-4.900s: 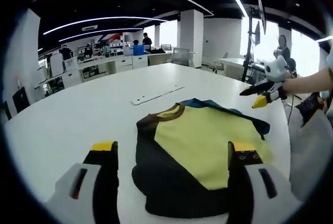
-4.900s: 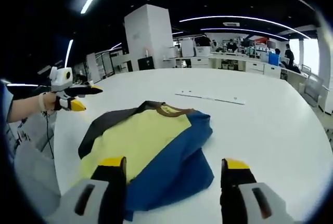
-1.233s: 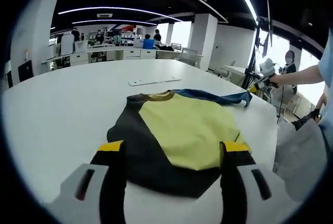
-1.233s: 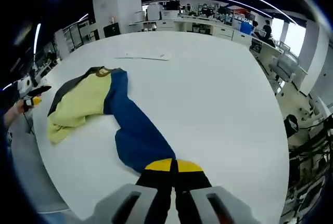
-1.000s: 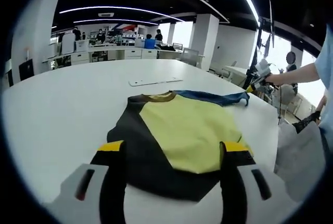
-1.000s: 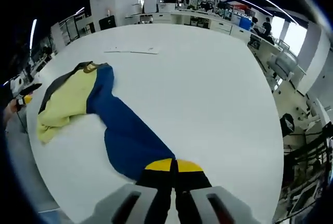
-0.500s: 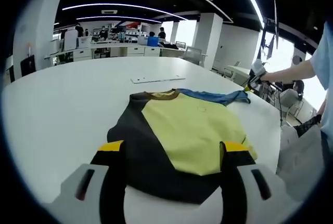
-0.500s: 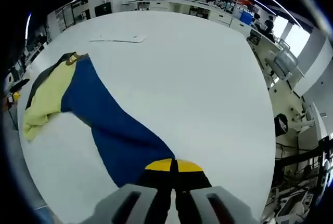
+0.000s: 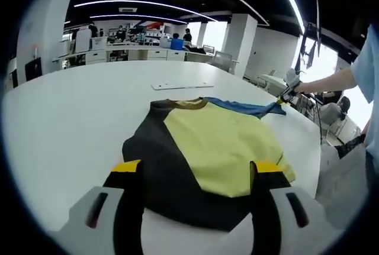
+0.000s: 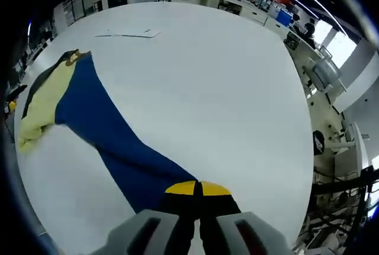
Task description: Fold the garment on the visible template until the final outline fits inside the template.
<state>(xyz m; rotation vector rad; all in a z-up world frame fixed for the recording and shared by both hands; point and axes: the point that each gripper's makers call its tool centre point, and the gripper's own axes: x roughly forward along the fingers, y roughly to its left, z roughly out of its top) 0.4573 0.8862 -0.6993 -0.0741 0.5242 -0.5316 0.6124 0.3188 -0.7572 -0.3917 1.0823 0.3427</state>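
Stretching across a white table (image 10: 237,89), blue sleeve (image 10: 118,142) clamped in right jaws, left jaws released, open-plan office behind.

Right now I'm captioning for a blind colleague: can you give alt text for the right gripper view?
The right gripper, jaws shut, pinches the blue sleeve of a yellow, blue and black garment, stretching it across a white table. A thin white strip lies beyond.

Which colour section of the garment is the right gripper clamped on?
The blue section: the right gripper is shut on its end, pulling it out long. The yellow and black sections lie unheld.
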